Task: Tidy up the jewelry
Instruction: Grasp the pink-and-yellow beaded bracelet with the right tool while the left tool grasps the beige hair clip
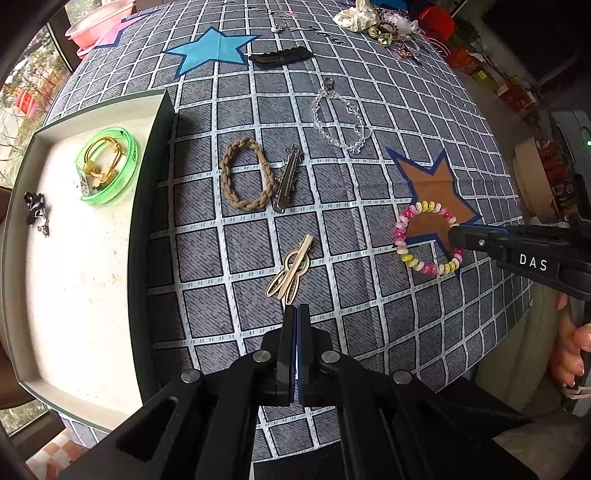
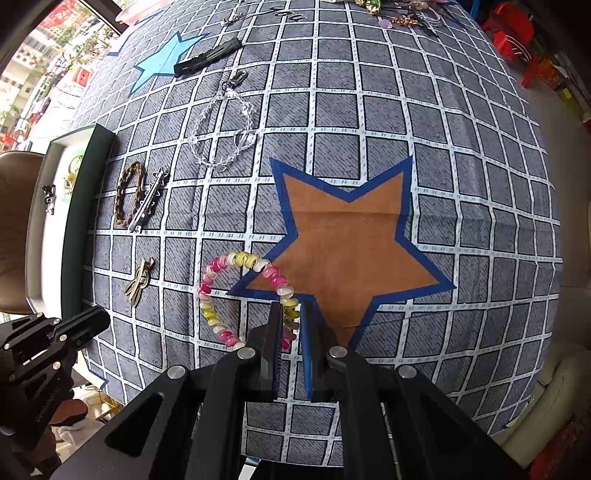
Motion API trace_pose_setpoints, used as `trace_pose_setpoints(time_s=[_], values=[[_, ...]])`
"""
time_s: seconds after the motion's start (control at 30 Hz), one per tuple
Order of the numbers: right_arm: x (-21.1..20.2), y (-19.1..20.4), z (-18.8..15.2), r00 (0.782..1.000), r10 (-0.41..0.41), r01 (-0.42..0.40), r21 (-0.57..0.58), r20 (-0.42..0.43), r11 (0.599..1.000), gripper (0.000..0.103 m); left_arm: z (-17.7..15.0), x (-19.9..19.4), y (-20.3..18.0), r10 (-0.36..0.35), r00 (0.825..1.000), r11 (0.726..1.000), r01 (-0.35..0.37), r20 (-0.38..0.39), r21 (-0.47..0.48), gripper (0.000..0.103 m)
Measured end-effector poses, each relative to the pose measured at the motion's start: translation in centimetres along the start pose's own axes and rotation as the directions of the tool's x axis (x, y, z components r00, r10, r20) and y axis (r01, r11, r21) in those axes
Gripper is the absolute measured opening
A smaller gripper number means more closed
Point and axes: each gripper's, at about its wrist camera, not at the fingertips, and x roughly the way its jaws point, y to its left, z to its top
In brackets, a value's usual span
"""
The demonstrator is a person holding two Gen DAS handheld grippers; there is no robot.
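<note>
Hiding bead bracelet (image 2: pixel 236 295) behind right tongs (image 2: pixel 291 314)

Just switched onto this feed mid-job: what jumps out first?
The right tongs are shut on the pink-and-yellow bead bracelet at the brown star's edge. The left tongs are shut on a gold hair clip. At far left, the white tray holds a green bangle.

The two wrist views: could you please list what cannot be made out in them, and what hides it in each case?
- Left wrist view: whether the shut left gripper pinches the gold hair clip; the fingertips cover the clip's near end.
- Right wrist view: the beaded bracelet partly hidden by the right gripper.
- Right wrist view: the tray interior, cut by its wall and the edge.
- Both views: the far accessory pile, too small and cropped.
</note>
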Motion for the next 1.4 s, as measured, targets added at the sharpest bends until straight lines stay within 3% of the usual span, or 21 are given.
trace_pose_setpoints(time_s=[0.17, 0.3, 0.43, 0.47, 0.5, 0.53, 0.7, 0.87, 0.93, 1.03, 1.2, 1.3, 1.33, 1.37, 1.4], values=[[-1.0, -0.2, -0.3, 1.000, 0.005, -0.005, 0.013, 0.002, 1.000, 0.010, 0.9, 0.9, -2.0, 0.155, 0.988, 0.985, -0.156, 0.026, 0.077, 0.007], [-2.1, -0.7, -0.6, 1.000, 0.010, -0.010, 0.020, 0.000, 1.000, 0.010, 1.3, 1.1, -2.9, 0.167, 0.986, 0.980, -0.169, 0.029, 0.107, 0.007], [-3.5, -4.8, -2.4, 1.000, 0.008, -0.008, 0.012, 0.003, 1.000, 0.010, 1.5, 1.1, -3.9, 0.162, 0.986, 0.978, -0.167, 0.047, 0.125, 0.007], [-3.6, -5.2, -2.6, 1.000, 0.006, -0.006, 0.010, 0.003, 1.000, 0.010, 1.5, 1.2, -3.9, 0.164, 0.985, 0.977, -0.168, 0.046, 0.128, 0.026], [-3.8, -5.2, -2.7, 1.000, 0.004, -0.004, 0.009, 0.003, 1.000, 0.010, 1.4, 1.3, -4.0, 0.165, 0.986, 0.977, -0.169, 0.037, 0.133, 0.052], [-4.4, -6.1, -3.4, 1.000, 0.004, -0.004, 0.007, 0.003, 1.000, 0.010, 1.4, 1.5, -4.1, 0.182, 0.983, 0.974, -0.185, 0.030, 0.132, 0.103], [-5.3, -6.2, -3.8, 1.000, -0.007, 0.007, -0.001, 0.008, 1.000, 0.010, 1.3, 2.3, -5.4, 0.230, 0.968, 0.950, -0.246, 0.097, 0.194, 0.103], [-5.6, -6.2, -4.0, 1.000, -0.014, 0.014, -0.007, 0.005, 1.000, 0.010, 1.9, 5.1, -5.2, 0.257, 0.963, 0.939, -0.268, 0.077, 0.215, 0.103], [-5.7, -6.0, -4.0, 1.000, -0.019, 0.019, -0.014, 0.005, 1.000, 0.010, 2.1, 6.3, -4.5, 0.249, 0.967, 0.941, -0.256, 0.060, 0.223, 0.103], [-5.9, -5.8, -4.2, 1.000, -0.027, 0.027, -0.021, 0.009, 0.999, 0.010, 2.4, 7.6, -4.0, 0.247, 0.968, 0.941, -0.252, 0.050, 0.227, 0.091], [-6.2, -5.9, -4.8, 0.999, -0.035, 0.035, -0.023, 0.004, 0.999, 0.010, 2.7, 8.7, -3.4, 0.183, 0.982, 0.964, -0.187, 0.037, 0.189, 0.091], [-6.3, -5.7, -5.0, 0.999, -0.040, 0.040, -0.027, -0.001, 0.999, 0.010, 2.5, 8.6, -3.4, 0.151, 0.987, 0.970, -0.158, 0.052, 0.186, 0.074], [-6.3, -5.6, -5.0, 0.999, -0.042, 0.042, -0.028, -0.001, 0.999, 0.010, 2.2, 8.3, -3.4, 0.146, 0.987, 0.968, -0.156, 0.062, 0.196, 0.056], [-6.4, -5.5, -5.0, 0.999, -0.043, 0.043, -0.030, -0.001, 0.999, 0.010, 2.1, 8.1, -3.6, 0.141, 0.988, 0.967, -0.152, 0.066, 0.206, 0.033], [-6.5, -5.4, -5.0, 0.999, -0.044, 0.044, -0.034, 0.000, 0.998, 0.010, 2.3, 8.2, -3.7, 0.140, 0.988, 0.966, -0.150, 0.062, 0.212, 0.024]])
